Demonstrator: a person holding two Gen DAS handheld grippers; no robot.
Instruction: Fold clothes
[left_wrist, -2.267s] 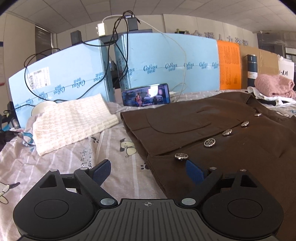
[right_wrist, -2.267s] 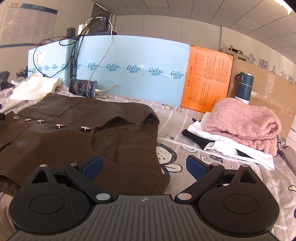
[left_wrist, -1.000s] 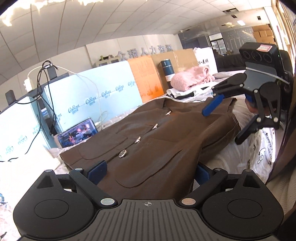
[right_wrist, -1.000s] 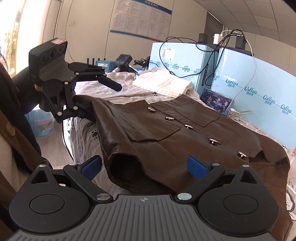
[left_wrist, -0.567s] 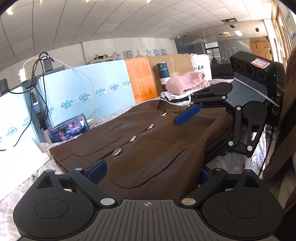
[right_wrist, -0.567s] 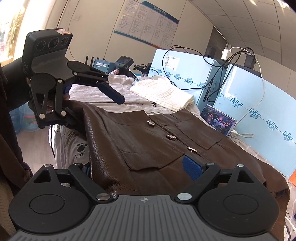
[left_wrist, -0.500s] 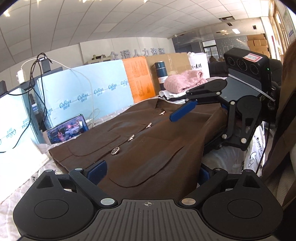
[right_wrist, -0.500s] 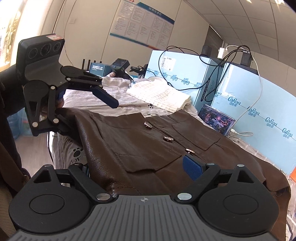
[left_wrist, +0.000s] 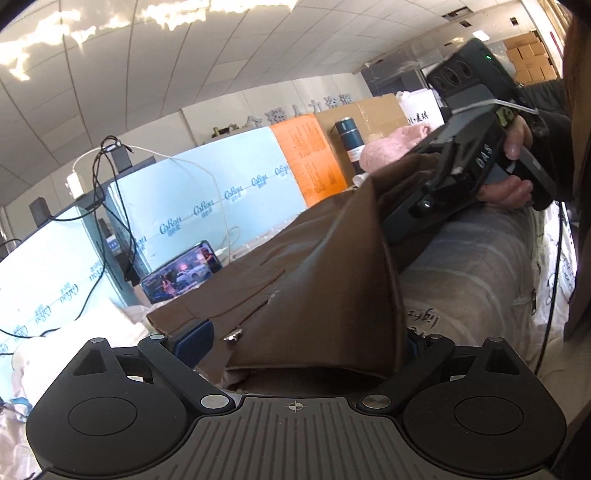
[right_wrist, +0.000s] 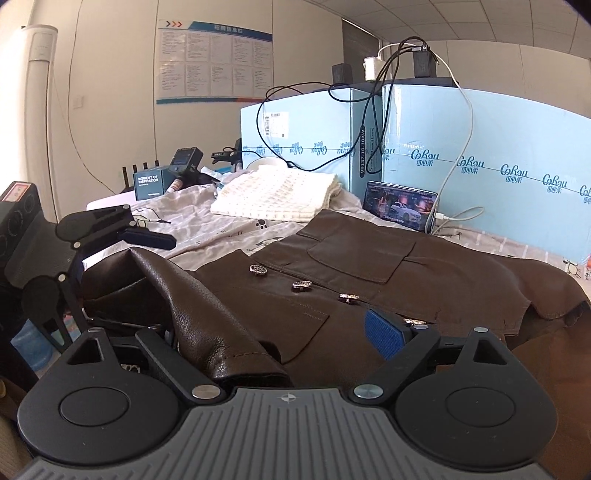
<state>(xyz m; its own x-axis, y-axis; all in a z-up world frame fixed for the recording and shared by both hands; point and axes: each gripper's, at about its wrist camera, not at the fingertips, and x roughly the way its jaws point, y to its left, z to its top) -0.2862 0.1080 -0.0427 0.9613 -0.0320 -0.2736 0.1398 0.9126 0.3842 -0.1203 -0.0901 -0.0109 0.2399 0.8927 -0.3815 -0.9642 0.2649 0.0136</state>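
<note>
Bright daylight, blown-out glare on the ceiling (left_wrist: 155, 26) upper left, sharp centres, strong fisheye bending and dark corners.

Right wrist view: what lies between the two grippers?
In the right wrist view, a raised edge of the brown jacket spans the stretch from the right gripper to the left gripper; nothing else shows there.

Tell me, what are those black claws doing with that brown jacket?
A person is folding the brown jacket on a bed, holding a claw in each hand. The left claw and the right claw each have the near edge of the jacket between their fingers, and that edge is raised off the bed. The buttoned front lies flat behind it.
</note>
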